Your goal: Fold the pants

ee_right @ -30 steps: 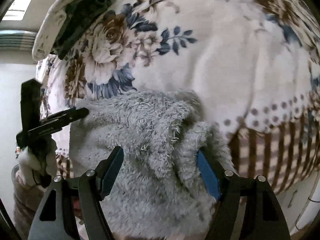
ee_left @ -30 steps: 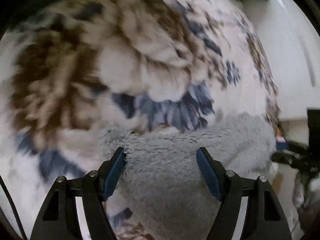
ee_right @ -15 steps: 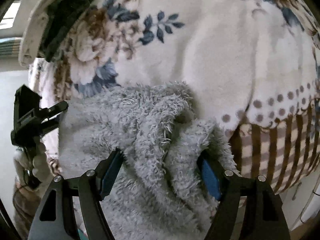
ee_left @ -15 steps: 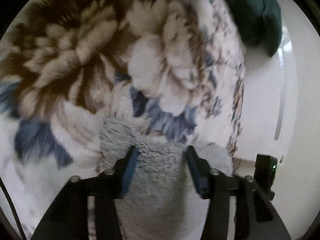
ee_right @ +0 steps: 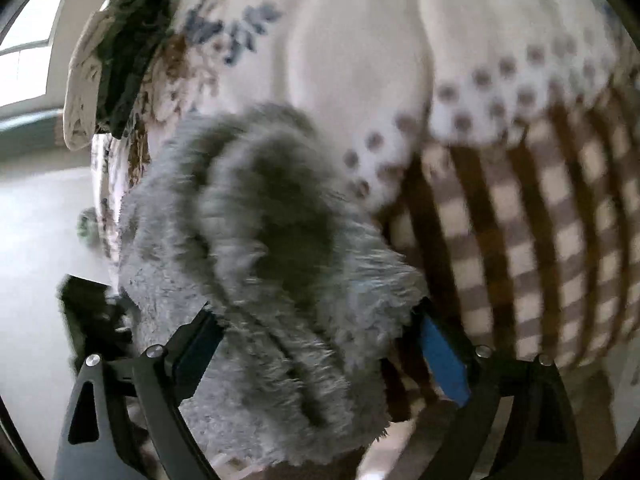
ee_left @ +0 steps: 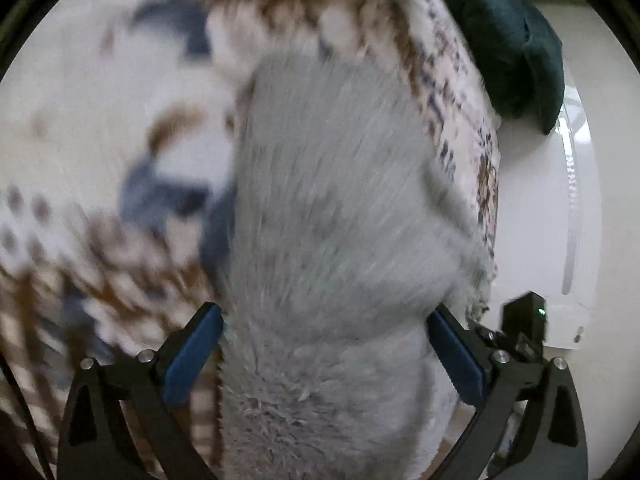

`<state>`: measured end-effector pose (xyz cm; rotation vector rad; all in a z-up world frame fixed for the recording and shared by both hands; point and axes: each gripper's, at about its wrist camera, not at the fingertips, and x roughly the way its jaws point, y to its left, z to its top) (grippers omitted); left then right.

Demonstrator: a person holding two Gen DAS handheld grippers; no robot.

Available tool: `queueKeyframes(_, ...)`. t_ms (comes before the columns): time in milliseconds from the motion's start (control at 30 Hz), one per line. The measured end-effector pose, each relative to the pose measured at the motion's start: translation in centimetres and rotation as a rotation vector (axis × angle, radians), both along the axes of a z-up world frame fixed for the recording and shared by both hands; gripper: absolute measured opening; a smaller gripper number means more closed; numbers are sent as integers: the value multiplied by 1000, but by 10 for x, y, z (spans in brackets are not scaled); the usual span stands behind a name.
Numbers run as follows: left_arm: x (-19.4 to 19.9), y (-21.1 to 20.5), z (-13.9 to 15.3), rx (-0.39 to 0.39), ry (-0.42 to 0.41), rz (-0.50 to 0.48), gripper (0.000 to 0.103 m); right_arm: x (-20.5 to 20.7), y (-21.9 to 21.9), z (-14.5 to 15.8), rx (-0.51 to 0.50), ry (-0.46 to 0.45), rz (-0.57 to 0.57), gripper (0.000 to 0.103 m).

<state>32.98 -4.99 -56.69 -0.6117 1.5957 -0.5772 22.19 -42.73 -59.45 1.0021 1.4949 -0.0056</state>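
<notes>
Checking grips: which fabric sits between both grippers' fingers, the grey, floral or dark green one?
The fluffy grey pants; the floral blanket lies underneath, the dark green cloth farther off.

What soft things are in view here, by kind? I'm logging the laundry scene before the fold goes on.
Grey fleece pants: 1
Floral blanket: 1
Brown checked cloth: 1
Dark green fabric item: 1
Total: 4

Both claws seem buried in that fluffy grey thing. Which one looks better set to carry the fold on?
Probably the left gripper: the grey fleece pants lie flat between its open fingers. The right gripper straddles a thick, bunched lump.
</notes>
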Motion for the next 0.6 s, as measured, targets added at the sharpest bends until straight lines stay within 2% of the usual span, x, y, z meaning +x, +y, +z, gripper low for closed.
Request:
queueKeyframes(133, -6, -4, -21, -69, 58, 19, 103, 2, 2, -33, 189, -38, -8, 95)
queueKeyframes(233, -2, -3, -30, -91, 76, 15, 103, 7, 8, -60, 321, -58, 6, 97)
queueKeyframes(300, 1, -3, -34, -100, 83, 4, 103, 12, 11, -71, 353, -60, 30, 102)
queueKeyframes(367, 4, -4, -34, -108, 84, -1, 103, 18, 16, -74, 376, -80, 56, 103)
queueKeyframes(467, 7, -5, -31, -115, 60, -6, 101, 22, 26, -70, 343, -105, 97, 101)
queueKeyframes(500, 7, -5, -27, -134, 39, -1, 90, 21, 28, -68, 325, -112, 107, 97)
queueKeyframes(533, 12, -8, -26, -154, 27, 4, 84, 20, 30, -65, 305, -114, 111, 93)
queueKeyframes(600, 14, -10, -15, -183, -4, -6, 67, 15, 28, -59, 272, -112, 79, 71)
